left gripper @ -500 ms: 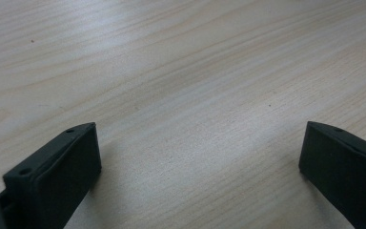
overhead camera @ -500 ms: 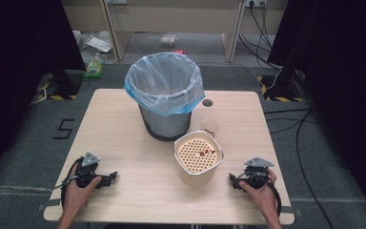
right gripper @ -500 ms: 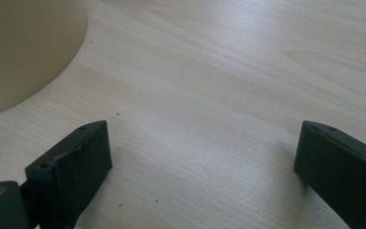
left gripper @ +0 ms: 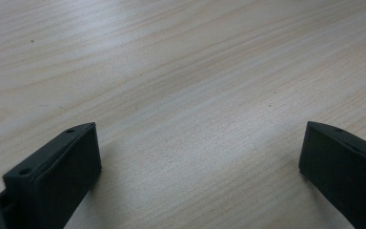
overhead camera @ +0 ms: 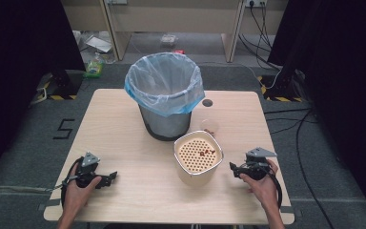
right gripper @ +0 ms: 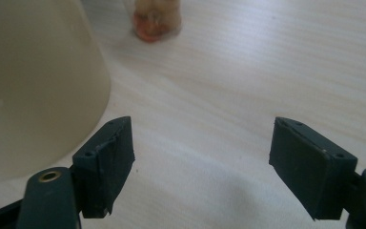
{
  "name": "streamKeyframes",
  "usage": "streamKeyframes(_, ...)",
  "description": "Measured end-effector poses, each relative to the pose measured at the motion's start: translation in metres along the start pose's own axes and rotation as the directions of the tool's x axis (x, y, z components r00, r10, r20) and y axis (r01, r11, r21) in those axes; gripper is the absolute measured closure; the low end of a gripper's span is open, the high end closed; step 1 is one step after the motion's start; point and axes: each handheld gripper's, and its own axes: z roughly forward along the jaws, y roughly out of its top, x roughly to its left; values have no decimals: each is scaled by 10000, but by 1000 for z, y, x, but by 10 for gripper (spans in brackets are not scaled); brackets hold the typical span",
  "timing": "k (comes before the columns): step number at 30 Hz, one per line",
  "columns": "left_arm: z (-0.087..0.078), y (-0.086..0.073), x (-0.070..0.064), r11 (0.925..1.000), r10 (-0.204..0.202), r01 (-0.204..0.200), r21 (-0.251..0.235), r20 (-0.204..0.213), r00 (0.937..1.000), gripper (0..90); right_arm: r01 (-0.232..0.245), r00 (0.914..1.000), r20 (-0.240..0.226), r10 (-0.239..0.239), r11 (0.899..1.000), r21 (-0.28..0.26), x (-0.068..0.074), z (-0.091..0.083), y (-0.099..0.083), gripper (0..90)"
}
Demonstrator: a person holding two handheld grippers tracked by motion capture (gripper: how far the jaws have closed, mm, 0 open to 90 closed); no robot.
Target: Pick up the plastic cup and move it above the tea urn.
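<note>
Your left gripper (overhead camera: 108,179) sat wide open on the bare table (overhead camera: 124,124), holding nothing. Your right gripper (overhead camera: 233,168) was open too, just beside the cream tub (overhead camera: 198,161) with its holed lid, near the lined bin (overhead camera: 164,95) and small cup (overhead camera: 209,125)

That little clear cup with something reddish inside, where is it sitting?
In the high view the clear cup stands on the table, right of the lined bin and just behind the cream perforated-top container.

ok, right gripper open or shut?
Open. In its own view the right gripper has its fingers spread wide over bare table, holding nothing.
</note>
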Motion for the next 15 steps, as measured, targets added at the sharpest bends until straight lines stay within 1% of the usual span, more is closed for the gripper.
streamKeyframes(2,0,0,0,10000,-2,2,-2,2,10000,0,-39,10000,-50,39,10000,-48,-2,-1,8,264)
streamKeyframes(4,0,0,0,10000,-3,3,-1,2,10000,0,-26,10000,37,26,9999,-97,-4,-2,16,265)
streamKeyframes(5,0,0,0,10000,-3,3,-1,2,10000,0,-26,10000,37,26,9999,-97,-4,-2,16,265)
streamKeyframes(6,0,0,0,10000,-1,1,1,3,10000,0,-118,9999,86,120,9997,-193,-9,-2,26,270)
streamKeyframes(7,0,0,0,10000,1,-1,1,2,10000,0,-236,9997,74,238,9994,-263,-10,-2,31,275)
streamKeyframes(8,0,0,0,10000,1,-1,1,2,10000,0,-177,9998,82,180,9993,-343,-12,-2,36,278)
streamKeyframes(10,0,0,0,10000,3,-3,5,4,10000,0,-211,9998,57,214,9986,-483,-14,-1,46,296)
streamKeyframes(11,0,0,0,10000,3,-3,5,4,10000,0,-211,9998,57,214,9986,-483,-14,-1,46,296)
streamKeyframes(12,0,0,0,10000,2,-2,4,4,10000,0,-174,9998,19,176,9984,-547,-15,0,51,304)
streamKeyframes(14,0,0,0,10000,2,-2,4,4,10000,0,-159,9999,-70,155,9981,-603,-17,4,62,328)
streamKeyframes(15,0,0,0,10000,2,-2,3,4,10000,0,-231,9997,-106,225,9978,-617,-18,7,67,340)
